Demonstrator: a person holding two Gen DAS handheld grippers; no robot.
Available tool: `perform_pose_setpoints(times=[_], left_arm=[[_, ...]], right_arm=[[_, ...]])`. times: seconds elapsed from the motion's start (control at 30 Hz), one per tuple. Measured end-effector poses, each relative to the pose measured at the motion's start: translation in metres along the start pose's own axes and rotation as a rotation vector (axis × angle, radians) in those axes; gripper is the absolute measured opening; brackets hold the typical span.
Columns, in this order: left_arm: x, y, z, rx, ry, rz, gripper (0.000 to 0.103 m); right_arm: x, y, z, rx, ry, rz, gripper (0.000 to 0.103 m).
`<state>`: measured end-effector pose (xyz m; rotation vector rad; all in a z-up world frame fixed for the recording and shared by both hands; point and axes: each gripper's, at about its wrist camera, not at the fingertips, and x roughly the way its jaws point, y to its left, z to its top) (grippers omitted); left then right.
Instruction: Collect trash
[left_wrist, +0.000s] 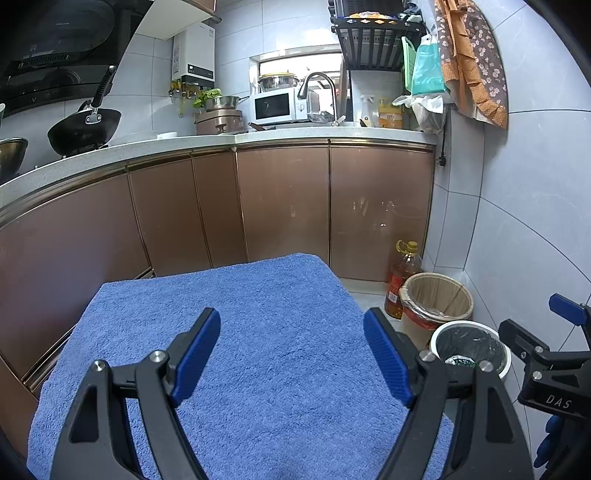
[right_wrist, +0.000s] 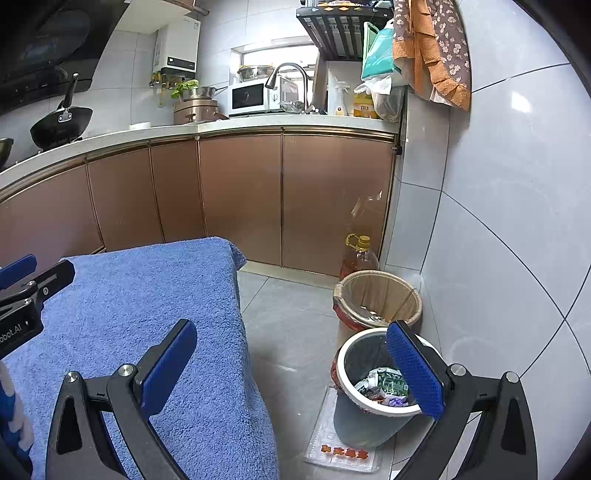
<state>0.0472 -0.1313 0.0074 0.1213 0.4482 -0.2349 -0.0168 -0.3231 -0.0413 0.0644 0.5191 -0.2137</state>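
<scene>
A grey bin with a white rim (right_wrist: 369, 417) stands on the floor by the right wall, and crumpled wrappers (right_wrist: 384, 386) lie inside it. The same bin (left_wrist: 469, 347) shows at the right of the left wrist view. My right gripper (right_wrist: 291, 363) hangs open over the edge of the blue towel (right_wrist: 147, 321), its right finger above the bin, nothing between the fingers. My left gripper (left_wrist: 291, 354) is open above the towel (left_wrist: 258, 332), empty. The towel's top is bare in both views.
A tan bin (right_wrist: 380, 299) with a red liner stands behind the grey one, beside an oil bottle (right_wrist: 360, 254). A clear plastic tray (right_wrist: 343, 450) lies on the floor under the grey bin. Brown cabinets (right_wrist: 240, 195) and the counter run behind.
</scene>
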Motion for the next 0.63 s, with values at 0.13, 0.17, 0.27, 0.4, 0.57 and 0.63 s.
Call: perform_pose_setpoints(times=[0.13,0.17,0.27,0.4,0.57,0.63], left_arm=[[-0.0008,0.0022,-0.0011,-0.005,-0.003,0.0,0.079],[-0.0012,0.0025,-0.0014,-0.006,-0.003,0.0,0.079],[-0.0017,0.0034,-0.0018,-0.007,-0.002,-0.001,0.079],[-0.0019,0.0038,-0.0016,-0.01,0.0,-0.003,0.079],[-0.0041,0.0058,-0.0015,-0.016,-0.002,-0.004,0.079],[-0.0049,0.007,-0.0018,-0.016,-0.005,-0.003,0.079]], right_arm=[[-0.001,0.0002,-0.0002,-0.003,-0.007,-0.001,0.103],[-0.0013,0.0004,-0.0005,-0.004,-0.008,0.0,0.103],[-0.0017,0.0004,-0.0012,-0.005,-0.011,0.004,0.103],[-0.0025,-0.0005,-0.0007,-0.007,-0.016,0.011,0.103],[-0.0051,-0.0008,0.0007,-0.007,-0.03,0.018,0.103],[-0.0058,-0.0008,0.0006,-0.007,-0.033,0.019,0.103]])
